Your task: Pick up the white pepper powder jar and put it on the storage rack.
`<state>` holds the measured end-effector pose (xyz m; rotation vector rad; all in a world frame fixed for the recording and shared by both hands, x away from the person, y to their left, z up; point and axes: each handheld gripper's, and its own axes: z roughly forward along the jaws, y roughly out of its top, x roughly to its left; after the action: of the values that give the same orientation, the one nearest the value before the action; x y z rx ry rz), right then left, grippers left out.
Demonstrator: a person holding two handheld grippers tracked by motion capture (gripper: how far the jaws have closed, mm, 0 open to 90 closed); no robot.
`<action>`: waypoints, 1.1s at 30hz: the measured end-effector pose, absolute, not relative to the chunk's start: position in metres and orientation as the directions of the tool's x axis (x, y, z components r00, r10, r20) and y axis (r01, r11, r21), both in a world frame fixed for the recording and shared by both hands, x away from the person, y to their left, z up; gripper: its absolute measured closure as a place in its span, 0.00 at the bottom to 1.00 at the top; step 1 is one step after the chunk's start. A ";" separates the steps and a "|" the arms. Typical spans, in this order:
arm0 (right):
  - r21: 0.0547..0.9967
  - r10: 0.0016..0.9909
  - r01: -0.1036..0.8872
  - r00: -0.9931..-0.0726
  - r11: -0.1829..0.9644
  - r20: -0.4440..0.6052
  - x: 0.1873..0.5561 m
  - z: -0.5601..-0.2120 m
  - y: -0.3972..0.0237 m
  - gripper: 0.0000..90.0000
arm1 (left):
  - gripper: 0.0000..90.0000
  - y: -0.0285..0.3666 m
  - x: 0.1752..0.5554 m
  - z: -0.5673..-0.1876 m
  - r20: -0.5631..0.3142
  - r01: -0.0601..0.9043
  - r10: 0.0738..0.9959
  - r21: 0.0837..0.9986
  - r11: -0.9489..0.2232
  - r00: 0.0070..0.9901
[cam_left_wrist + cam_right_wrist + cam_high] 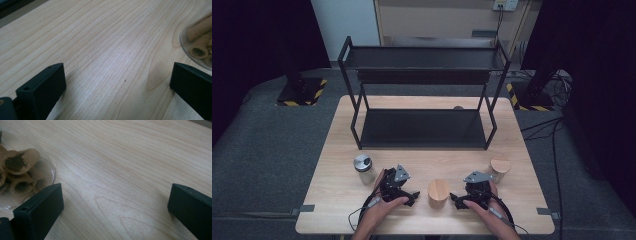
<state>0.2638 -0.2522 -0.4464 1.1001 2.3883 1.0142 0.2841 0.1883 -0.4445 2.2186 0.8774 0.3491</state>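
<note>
- A light wooden table (337, 200) is seen from above, with a black two-tier metal rack (424, 95) standing on its far half.
- Three jars are lined along the near half: a metal-lidded glass jar (363, 168) at the left, a wooden-lidded jar (438, 193) in the middle, and a second wooden-lidded jar (499, 168) at the right.
- The left gripper (412, 195) is rested low on the table in the person's left hand (379, 212), between the metal-lidded jar and the middle jar, with its jaws turned toward the middle jar.
- Left jaws are spread wide; only bare wood grain lies between them, and nothing is held.
- In the left gripper view, the clear base of the middle jar (200, 47), with pale rolled wafer sticks inside, is seen just beyond the right-hand jaw and not touched by it.
- The right gripper (454, 199) is rested low in the right hand (492, 215), between the middle jar and the right jar, with its jaws also turned toward the middle jar.
- Right jaws are spread wide, with bare tabletop between them; nothing is gripped.
- In the right gripper view, the same jar's base (22, 175) is noted beside the left-hand jaw; whether contact is made cannot be told.
- The middle jar stands upright between the two grippers, near the table's front edge.
</note>
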 end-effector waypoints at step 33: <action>0.719 0.763 0.532 -0.646 0.447 0.003 0.262 -0.447 -0.252 0.01 | 0.02 0.196 0.271 -0.396 0.027 0.413 0.654 0.756 -0.508 0.756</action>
<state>0.2624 -0.2515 -0.4466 1.1060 2.3814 1.0126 0.2714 0.1957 -0.3956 2.1756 0.7956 0.3994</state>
